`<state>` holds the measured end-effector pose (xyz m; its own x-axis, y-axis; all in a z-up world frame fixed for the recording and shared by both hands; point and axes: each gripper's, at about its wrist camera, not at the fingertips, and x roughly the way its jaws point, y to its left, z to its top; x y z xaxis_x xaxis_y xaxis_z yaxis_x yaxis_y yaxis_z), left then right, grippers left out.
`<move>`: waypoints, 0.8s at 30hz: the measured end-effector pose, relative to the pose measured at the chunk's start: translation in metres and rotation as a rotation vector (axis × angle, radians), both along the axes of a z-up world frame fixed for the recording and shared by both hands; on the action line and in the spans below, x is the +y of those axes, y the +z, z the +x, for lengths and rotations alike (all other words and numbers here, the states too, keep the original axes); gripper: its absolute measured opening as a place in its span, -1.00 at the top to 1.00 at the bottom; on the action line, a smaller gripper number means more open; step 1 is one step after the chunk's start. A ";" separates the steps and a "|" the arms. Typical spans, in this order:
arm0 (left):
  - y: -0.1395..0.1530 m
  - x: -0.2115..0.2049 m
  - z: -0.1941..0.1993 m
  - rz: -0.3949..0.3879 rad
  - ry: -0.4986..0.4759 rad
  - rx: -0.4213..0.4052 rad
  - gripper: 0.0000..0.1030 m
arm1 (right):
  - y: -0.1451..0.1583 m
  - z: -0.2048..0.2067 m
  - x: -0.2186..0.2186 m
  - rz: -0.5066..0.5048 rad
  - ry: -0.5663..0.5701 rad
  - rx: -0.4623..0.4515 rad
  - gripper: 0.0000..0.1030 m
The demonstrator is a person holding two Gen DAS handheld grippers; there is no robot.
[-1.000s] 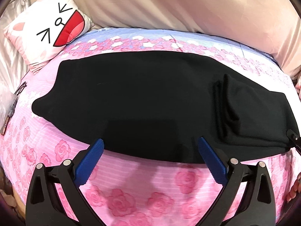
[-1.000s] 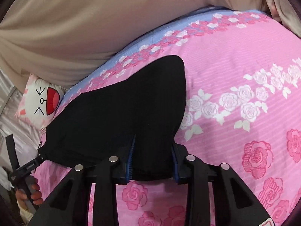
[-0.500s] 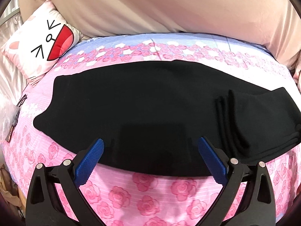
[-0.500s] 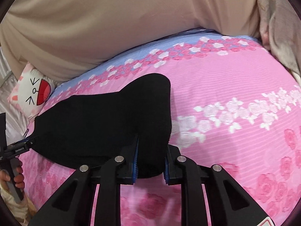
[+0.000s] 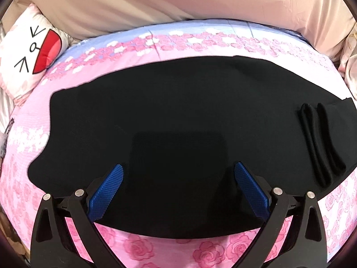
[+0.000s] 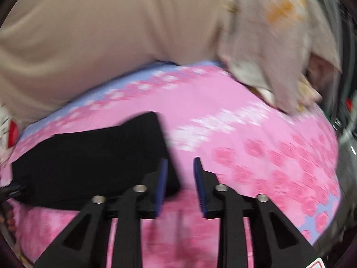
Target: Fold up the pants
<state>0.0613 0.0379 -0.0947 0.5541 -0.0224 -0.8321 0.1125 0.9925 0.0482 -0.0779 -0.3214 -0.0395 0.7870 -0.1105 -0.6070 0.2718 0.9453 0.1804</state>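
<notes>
Half a second before, the right gripper with its blue pads was pinching the end of the black, soft, long pants. Now it had let go. Its jaws stood a little apart with only pink sheet between them, and the pants' end lay just to the left of its left pad. The right view was blurry.

The left gripper stayed wide open, holding nothing. It had come closer, so its blue pads now sat over the near edge of the pants. I could not tell if they touched the cloth.

The pants lay flat across the pink bed sheet with roses. Their right end was folded over, showing three thick folds.

A white cat-face pillow with a red mouth sat at the far left of the bed. A big beige blanket lay behind the bed.

Only the right view showed a pale crumpled cloth with an orange spot at the far right. Only the left view showed the folds.
</notes>
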 end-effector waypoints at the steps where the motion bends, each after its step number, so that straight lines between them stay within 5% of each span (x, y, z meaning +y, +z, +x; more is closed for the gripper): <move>1: -0.001 -0.001 0.000 -0.007 -0.002 0.002 -0.90 | 0.000 0.014 0.019 0.039 0.085 -0.009 -0.26; 3: 0.000 -0.003 -0.004 -0.010 -0.008 -0.004 -0.90 | -0.010 0.047 0.063 0.092 0.252 0.024 -0.26; 8: 0.010 0.007 -0.020 -0.002 -0.015 -0.039 -0.90 | -0.054 0.096 0.147 -0.085 0.407 0.194 -0.16; 9: 0.010 0.013 -0.023 -0.004 -0.014 -0.042 -0.90 | -0.062 0.103 0.151 -0.116 0.394 0.222 0.00; 10: 0.010 0.016 -0.024 -0.007 -0.013 -0.041 -0.90 | -0.063 0.104 0.150 -0.126 0.377 0.219 0.48; 12: 0.008 0.024 -0.024 -0.023 -0.006 -0.036 -0.90 | -0.053 0.110 0.140 -0.013 0.355 0.204 0.84; 18: 0.005 0.032 -0.017 -0.059 0.015 -0.028 -0.90 | -0.033 0.125 0.160 0.107 0.417 0.130 0.84; 20: 0.006 0.034 -0.017 -0.062 0.013 -0.030 -0.90 | -0.060 0.139 0.172 0.072 0.433 0.207 0.70; 24: 0.009 0.051 -0.022 -0.053 0.045 -0.046 -0.90 | -0.048 0.121 0.160 0.142 0.410 0.133 0.49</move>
<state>0.0397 0.0889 -0.0859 0.5928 -0.0402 -0.8044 0.0668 0.9978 -0.0006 0.0434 -0.1610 -0.0878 0.6625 0.2857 -0.6924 -0.0899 0.9481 0.3051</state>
